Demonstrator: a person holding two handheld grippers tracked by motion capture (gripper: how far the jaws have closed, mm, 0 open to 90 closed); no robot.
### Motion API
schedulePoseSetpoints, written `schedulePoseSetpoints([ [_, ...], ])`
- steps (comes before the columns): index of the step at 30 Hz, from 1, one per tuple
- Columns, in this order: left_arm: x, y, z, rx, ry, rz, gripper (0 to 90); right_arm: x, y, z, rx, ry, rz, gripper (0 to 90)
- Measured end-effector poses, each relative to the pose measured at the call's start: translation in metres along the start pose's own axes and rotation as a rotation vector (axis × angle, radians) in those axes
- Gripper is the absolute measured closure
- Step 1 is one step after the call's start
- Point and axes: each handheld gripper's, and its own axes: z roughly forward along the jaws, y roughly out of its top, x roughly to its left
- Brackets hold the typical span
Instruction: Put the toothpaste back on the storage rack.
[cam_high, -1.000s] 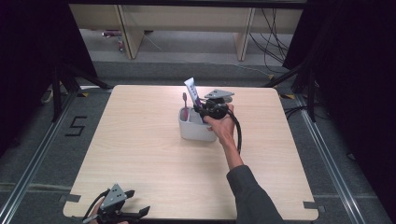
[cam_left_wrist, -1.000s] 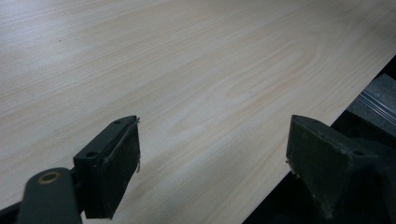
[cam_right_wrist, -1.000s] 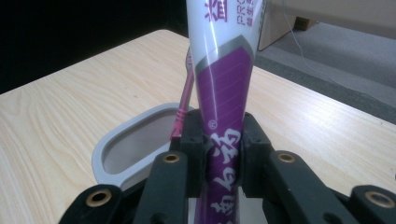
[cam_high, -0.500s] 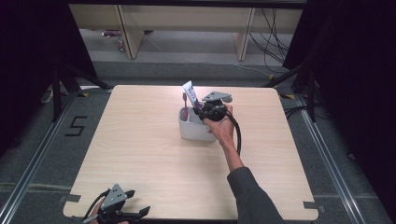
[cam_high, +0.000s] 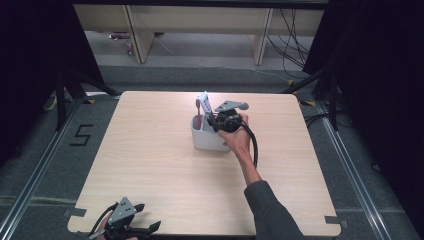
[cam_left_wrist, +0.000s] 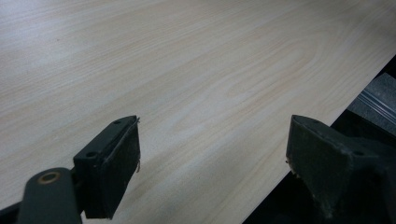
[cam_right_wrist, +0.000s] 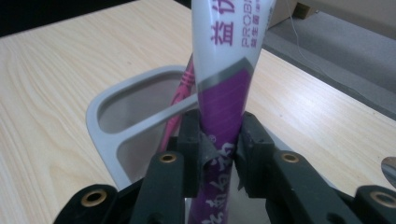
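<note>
The right tongs (cam_right_wrist: 218, 154) pinch a purple-and-white toothpaste tube (cam_right_wrist: 224, 84) upright over the grey holder (cam_high: 207, 137) at the desk's (cam_high: 150, 165) far middle; the left tongs (cam_left_wrist: 212, 172) gape empty near the left corner. A tilted tube could catch the holder's divider and tip it.

A white and purple toothpaste tube (cam_right_wrist: 223, 93) stands nearly upright over a pale grey holder (cam_high: 209, 139), its flat crimped end uppermost and its purple lower part pinched between the jaws of the right hand-held gripper (cam_right_wrist: 219, 154). The holder is a rounded box with two compartments split by a thin wall, and it stands on the table (cam_high: 150, 165) slightly beyond the middle. A pink toothbrush (cam_high: 198, 111) stands in it just beside the tube, head up.
</note>
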Motion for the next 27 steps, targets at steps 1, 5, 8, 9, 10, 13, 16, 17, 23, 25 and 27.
schedulePoseSetpoints([
  [1, 0.0, 0.0, -0.001, 0.007, 0.0, 0.008, 17.0, 0.0, -0.001, 0.0, 0.013, 0.0, -0.007, 73.6],
  [5, 0.0, 0.0, 0.0, -0.005, 0.001, 0.006, 17.0, 0.0, -0.005, 0.002, 0.029, -0.014, -0.009, 71.4],
  [8, 0.001, 0.0, -0.001, 0.008, 0.001, 0.009, 17.0, 0.001, -0.006, 0.001, 0.009, -0.007, -0.004, 69.4],
  [9, 0.0, 0.0, -0.001, 0.01, 0.001, 0.011, 17.0, 0.001, -0.005, 0.0, 0.005, -0.004, -0.002, 68.8],
  [10, 0.0, 0.0, 0.0, 0.001, 0.0, 0.003, 17.0, 0.002, -0.004, -0.002, 0.008, 0.005, -0.005, 69.3],
  [13, -0.001, 0.0, 0.0, 0.0, 0.0, 0.003, 17.0, 0.004, 0.001, -0.008, -0.04, 0.03, 0.017, 69.3],
  [16, 0.0, 0.0, -0.001, 0.003, 0.0, 0.011, 17.0, 0.004, 0.003, -0.014, -0.034, 0.031, 0.006, 67.4],
  [17, 0.0, 0.001, -0.002, 0.002, 0.002, 0.017, 17.0, 0.004, 0.003, -0.015, -0.039, 0.043, 0.005, 66.4],
  [23, 0.0, 0.0, -0.001, 0.012, 0.008, 0.016, 17.0, 0.003, 0.004, -0.031, -0.09, 0.071, 0.052, 61.1],
  [25, 0.001, 0.001, -0.002, 0.027, 0.005, 0.035, 17.0, 0.002, 0.005, -0.039, -0.099, 0.07, 0.054, 59.6],
  [27, 0.001, 0.001, -0.002, 0.028, 0.005, 0.035, 17.0, 0.002, 0.005, -0.044, -0.107, 0.064, 0.069, 57.7],
])
